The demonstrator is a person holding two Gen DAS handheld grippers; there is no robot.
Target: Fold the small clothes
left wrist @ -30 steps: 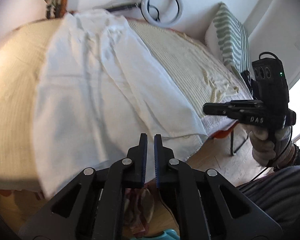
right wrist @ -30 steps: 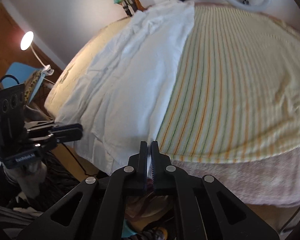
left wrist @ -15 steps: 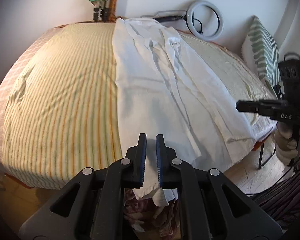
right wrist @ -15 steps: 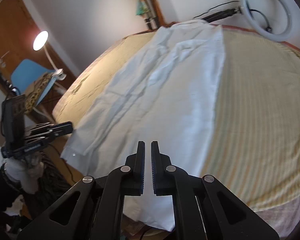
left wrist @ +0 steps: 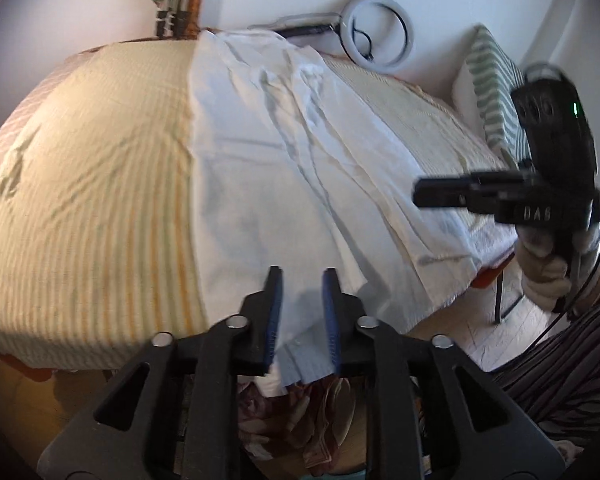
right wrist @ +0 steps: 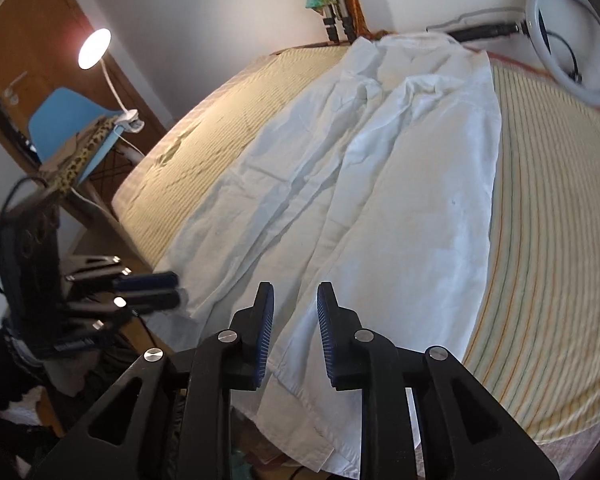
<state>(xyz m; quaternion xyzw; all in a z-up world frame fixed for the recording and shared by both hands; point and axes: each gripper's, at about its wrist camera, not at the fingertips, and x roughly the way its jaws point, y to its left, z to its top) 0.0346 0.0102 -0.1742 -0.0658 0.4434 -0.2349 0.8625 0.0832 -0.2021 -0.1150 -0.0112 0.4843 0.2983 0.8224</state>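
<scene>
A long white garment lies flat along the striped bed, its hem hanging over the near edge. My left gripper hovers at that hem with its jaws opening; cloth shows between the blue pads but they do not press on it. In the right wrist view the same garment runs up the bed. My right gripper is over its lower edge, jaws opening, nothing clamped. Each gripper shows in the other's view: the right gripper at the garment's right side, the left gripper at its left side.
A ring light and a striped pillow sit at the bed's far end. A lit lamp and a blue chair stand to the left. Patterned cloth lies below the bed edge. A gloved hand holds the right gripper.
Both pairs of jaws were shut and now stand apart. Both views have swung across the bed so each gripper sits over the garment's lower hem.
</scene>
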